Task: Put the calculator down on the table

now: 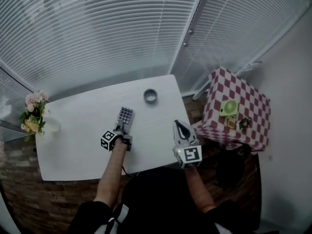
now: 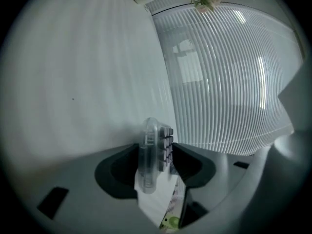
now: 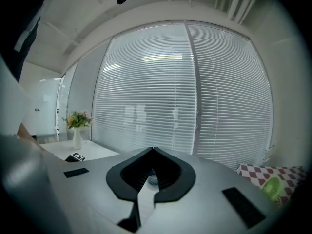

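Observation:
The calculator (image 1: 126, 116), grey with dark keys, lies flat on the white table (image 1: 73, 135), a little left of its middle. My left gripper (image 1: 120, 129) is at its near end. In the left gripper view the picture is rolled on its side: the calculator (image 2: 148, 150) shows edge-on between the two dark jaws of the left gripper (image 2: 155, 161), which stand slightly apart from it, open. My right gripper (image 1: 180, 126) hovers off the table's right front corner, shut and empty; in the right gripper view its tips (image 3: 152, 151) meet.
A grey ring (image 1: 150, 96) lies near the table's far edge. A vase of flowers (image 1: 35, 115) stands at the left end. Right of the table is a small stand with a red-checked cloth (image 1: 243, 101) bearing a green item (image 1: 228, 107). Blinds cover the windows behind.

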`<state>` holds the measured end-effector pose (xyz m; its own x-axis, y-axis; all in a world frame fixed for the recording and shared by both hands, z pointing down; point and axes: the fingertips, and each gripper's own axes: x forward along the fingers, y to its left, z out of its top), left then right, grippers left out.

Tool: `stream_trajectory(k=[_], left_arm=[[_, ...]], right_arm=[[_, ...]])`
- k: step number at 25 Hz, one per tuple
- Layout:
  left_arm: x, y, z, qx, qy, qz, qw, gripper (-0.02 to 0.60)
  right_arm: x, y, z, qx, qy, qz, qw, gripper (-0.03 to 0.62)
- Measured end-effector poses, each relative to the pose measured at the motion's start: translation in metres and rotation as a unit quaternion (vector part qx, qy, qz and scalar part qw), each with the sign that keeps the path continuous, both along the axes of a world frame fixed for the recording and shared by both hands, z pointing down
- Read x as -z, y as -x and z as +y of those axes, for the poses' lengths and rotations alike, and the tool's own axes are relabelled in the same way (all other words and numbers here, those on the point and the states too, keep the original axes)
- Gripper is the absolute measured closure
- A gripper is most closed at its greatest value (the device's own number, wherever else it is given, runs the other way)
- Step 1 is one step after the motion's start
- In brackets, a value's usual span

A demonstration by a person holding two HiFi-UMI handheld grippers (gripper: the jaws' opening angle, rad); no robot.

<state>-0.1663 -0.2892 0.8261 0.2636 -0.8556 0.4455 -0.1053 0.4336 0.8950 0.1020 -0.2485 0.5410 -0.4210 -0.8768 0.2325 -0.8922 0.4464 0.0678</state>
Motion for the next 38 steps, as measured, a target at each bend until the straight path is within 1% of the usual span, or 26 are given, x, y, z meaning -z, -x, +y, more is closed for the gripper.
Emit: stream_trajectory(k=[1,3,7,10,16,20,22,25,30,35,38], left_arm=[[0.002,0.001,0.0,0.002,0.002,0.001,1.0,0.37],[0.004,0.001,0.0,0.002,0.011,0.0,0.9999,0.342],[0.005,0.004,0.004,0.008,0.025,-0.009,0.9996,0.329],[0.005,0.006,0.009,0.013,0.04,-0.019,0.9989,0.308],[0.004,0.017,0.021,0.013,0.084,-0.074,0.9936,0.29],[0.004,0.027,0.031,0.015,0.122,-0.129,0.984,0.279],[0.005,0.031,0.033,0.018,0.127,-0.139,0.9819,0.279],[0.008,0.03,0.031,0.022,0.119,-0.125,0.9848,0.279],[0.017,0.027,0.031,0.039,0.092,-0.095,0.9905,0.279],[0.024,0.023,0.038,0.048,0.079,-0.075,0.993,0.279],[0.03,0.016,0.042,0.042,0.073,-0.071,0.9939,0.279]], right_arm=[[0.0,0.0,0.0,0.0,-0.001,0.001,1.0,0.588],[-0.001,0.0,0.001,0.002,-0.002,0.002,1.0,0.588],[0.0,0.001,0.001,0.006,-0.002,0.003,1.0,0.589],[-0.001,0.0,0.001,0.007,-0.002,0.005,1.0,0.589],[-0.001,0.005,0.001,0.019,-0.012,-0.001,1.0,0.589],[-0.002,0.005,0.003,0.021,-0.01,0.001,1.0,0.588],[-0.001,0.004,0.003,0.019,-0.007,0.0,1.0,0.589],[0.0,0.001,0.002,0.017,-0.01,0.0,1.0,0.588],[0.001,0.002,0.005,0.018,-0.008,0.002,1.0,0.589],[0.003,0.005,0.008,0.023,-0.01,-0.002,1.0,0.589],[0.003,0.005,0.009,0.023,-0.006,0.001,1.0,0.588]])
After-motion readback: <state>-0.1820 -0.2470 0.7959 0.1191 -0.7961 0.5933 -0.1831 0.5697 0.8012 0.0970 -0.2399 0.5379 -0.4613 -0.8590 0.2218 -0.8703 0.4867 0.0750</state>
